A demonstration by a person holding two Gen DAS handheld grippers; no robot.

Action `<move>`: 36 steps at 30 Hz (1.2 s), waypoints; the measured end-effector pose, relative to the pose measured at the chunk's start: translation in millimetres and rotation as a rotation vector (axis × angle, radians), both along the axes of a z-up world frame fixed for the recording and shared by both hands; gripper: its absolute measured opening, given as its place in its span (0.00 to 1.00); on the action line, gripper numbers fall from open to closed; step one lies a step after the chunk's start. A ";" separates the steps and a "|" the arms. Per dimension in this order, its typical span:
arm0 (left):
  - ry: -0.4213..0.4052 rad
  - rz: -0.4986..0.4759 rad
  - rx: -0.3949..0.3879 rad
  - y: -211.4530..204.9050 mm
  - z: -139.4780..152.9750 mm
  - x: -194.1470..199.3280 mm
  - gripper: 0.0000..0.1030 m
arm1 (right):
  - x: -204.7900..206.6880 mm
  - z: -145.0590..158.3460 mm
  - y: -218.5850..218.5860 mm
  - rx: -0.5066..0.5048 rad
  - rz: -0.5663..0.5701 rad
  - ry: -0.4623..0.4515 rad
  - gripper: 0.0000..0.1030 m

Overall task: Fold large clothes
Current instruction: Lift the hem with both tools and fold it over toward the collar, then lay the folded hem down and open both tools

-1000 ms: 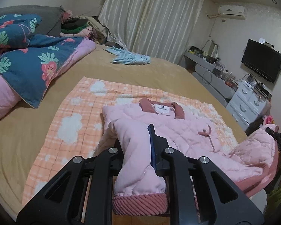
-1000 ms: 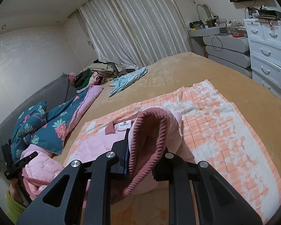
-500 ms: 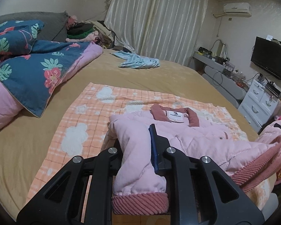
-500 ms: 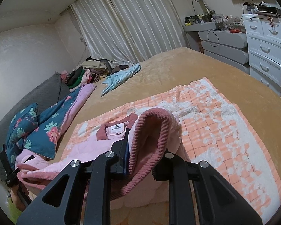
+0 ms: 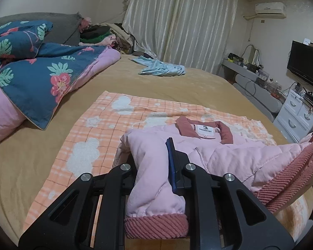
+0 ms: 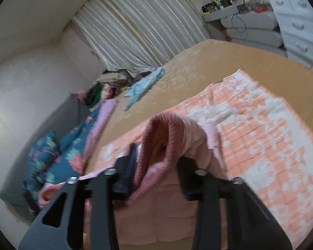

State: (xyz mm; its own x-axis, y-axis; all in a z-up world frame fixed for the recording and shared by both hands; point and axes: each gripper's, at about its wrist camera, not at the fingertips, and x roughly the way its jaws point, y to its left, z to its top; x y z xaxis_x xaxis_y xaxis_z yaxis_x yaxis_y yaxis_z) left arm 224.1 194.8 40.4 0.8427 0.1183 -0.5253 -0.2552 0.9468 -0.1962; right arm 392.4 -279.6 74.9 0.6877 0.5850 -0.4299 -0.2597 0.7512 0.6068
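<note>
L gripper clamps pink jacket | R gripper jaws just opening

Bare bedspread at 12 o'clock is open; floral quilt blocks 10, blue garment sits farther out.

The jacket lies on a blanket atop the bed.

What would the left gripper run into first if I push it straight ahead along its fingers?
Probably the pink jacket itself: the left gripper already pinches its sleeve, and the jacket's body and collar lie just ahead on the orange blanket. Depth is uncertain.
</note>
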 end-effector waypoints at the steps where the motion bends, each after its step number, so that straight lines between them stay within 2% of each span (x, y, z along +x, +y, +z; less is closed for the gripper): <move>1: -0.001 0.001 -0.003 1.3 -1.4 1.2 0.11 | 1.3 -0.8 -1.3 0.036 0.005 -0.002 0.48; 5: -0.002 -0.002 -0.013 4.2 -4.8 5.2 0.11 | 1.9 0.1 -1.6 0.116 0.023 -0.043 0.67; 9: 0.001 -0.008 -0.014 6.7 -7.4 11.9 0.11 | -10.6 2.3 -1.6 0.165 0.015 -0.142 0.84; 11: 0.002 -0.008 -0.022 8.2 -7.9 15.6 0.11 | -21.5 1.8 -3.8 0.214 0.019 -0.225 0.90; 14: 0.005 -0.007 -0.016 8.4 -8.6 19.1 0.11 | -30.8 -5.2 -6.6 0.258 0.021 -0.286 0.94; 16: 0.007 -0.006 -0.013 8.6 -9.9 22.9 0.11 | -33.5 -10.8 -2.6 0.207 0.010 -0.300 0.95; 19: 0.014 -0.004 -0.002 7.9 -12.2 30.0 0.11 | -31.9 -28.4 17.8 -0.007 -0.026 -0.267 0.96; 22: 0.022 0.001 0.011 7.1 -16.0 37.2 0.13 | -25.9 -52.4 38.5 -0.133 -0.011 -0.220 0.96; 26: 0.024 0.004 0.008 7.0 -18.0 44.3 0.17 | -8.3 -76.5 58.5 -0.212 0.045 -0.133 0.96; 29: 0.012 -0.016 -0.009 4.3 -16.8 45.9 0.37 | -3.8 -87.4 64.8 -0.264 0.049 -0.115 0.96; 31: -0.008 -0.042 -0.033 2.3 -14.4 44.5 0.64 | -6.1 -90.9 65.6 -0.283 0.039 -0.113 0.96; 33: -0.039 -0.064 -0.045 -1.8 -7.9 39.7 0.76 | -4.7 -93.0 62.4 -0.290 0.030 -0.115 0.96; 36: -0.097 -0.048 0.017 -10.7 9.2 26.6 0.89 | -1.4 -92.8 56.8 -0.314 0.006 -0.121 0.96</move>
